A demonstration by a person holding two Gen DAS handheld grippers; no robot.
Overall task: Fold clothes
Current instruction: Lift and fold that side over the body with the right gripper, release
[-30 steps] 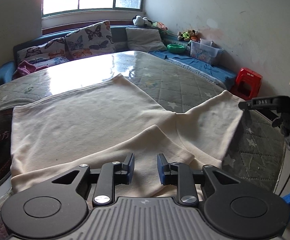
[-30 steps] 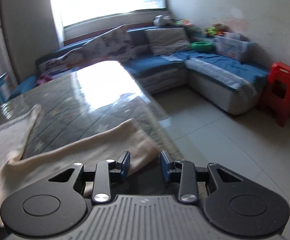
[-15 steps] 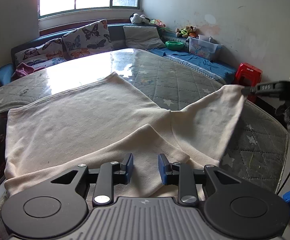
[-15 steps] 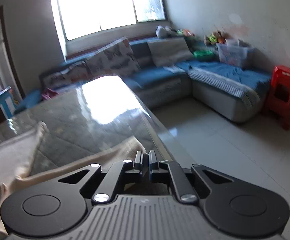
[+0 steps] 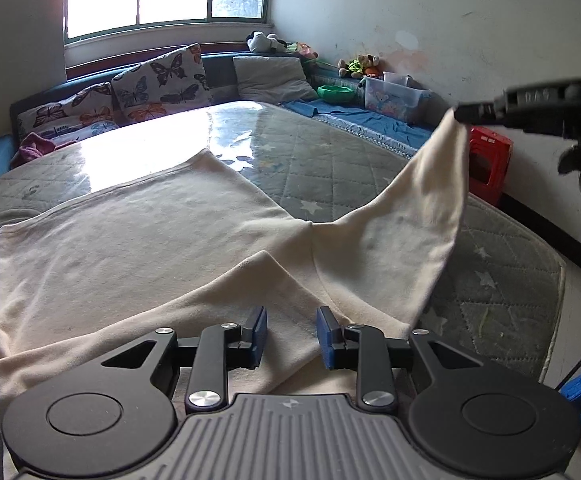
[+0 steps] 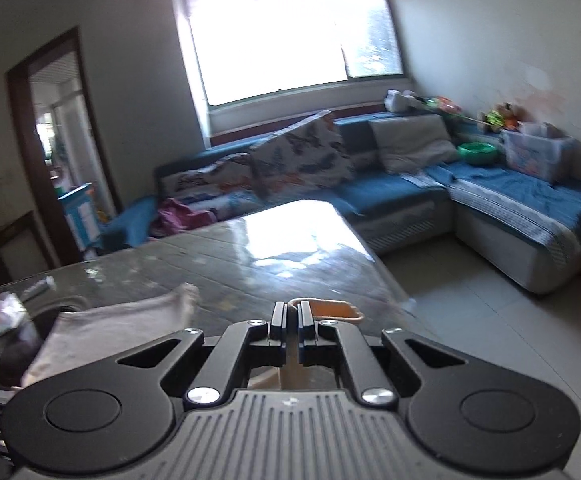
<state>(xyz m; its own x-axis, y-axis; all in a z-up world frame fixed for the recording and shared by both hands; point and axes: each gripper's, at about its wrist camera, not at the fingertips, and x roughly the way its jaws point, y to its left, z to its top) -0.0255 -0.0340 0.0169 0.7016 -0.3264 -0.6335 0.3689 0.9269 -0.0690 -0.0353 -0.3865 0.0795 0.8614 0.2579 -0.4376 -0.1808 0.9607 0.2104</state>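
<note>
A: We label the garment first: a cream, soft knit long-sleeved top (image 5: 138, 248) lies spread flat on the grey quilted mattress (image 5: 330, 168), its body running away from us toward the window. Its near sleeve (image 5: 218, 304) is folded in across the lower hem.

B: And the far sleeve (image 5: 418, 216)?

A: We see its cuff pinched in the right claw (image 5: 460, 114), whose jaws have just been closing and now stand shut on the fabric; in the right wrist view a strip of cream cloth shows between the pads (image 6: 277, 320). The sleeve hangs as a taut sheet from cuff to shoulder, its long axis slanting up and to the right.

B: The left claw (image 5: 291, 334)?

A: Partly open, poised just above the folded sleeve, gripping nothing that we can see.

B: Which relation governs the next move?

A: We judge it to be this: the garment's body lies to the left of the raised cuff, so the sleeve must travel leftward across the chest. The right claw already holds it; the left is nearer the landing spot.
</note>
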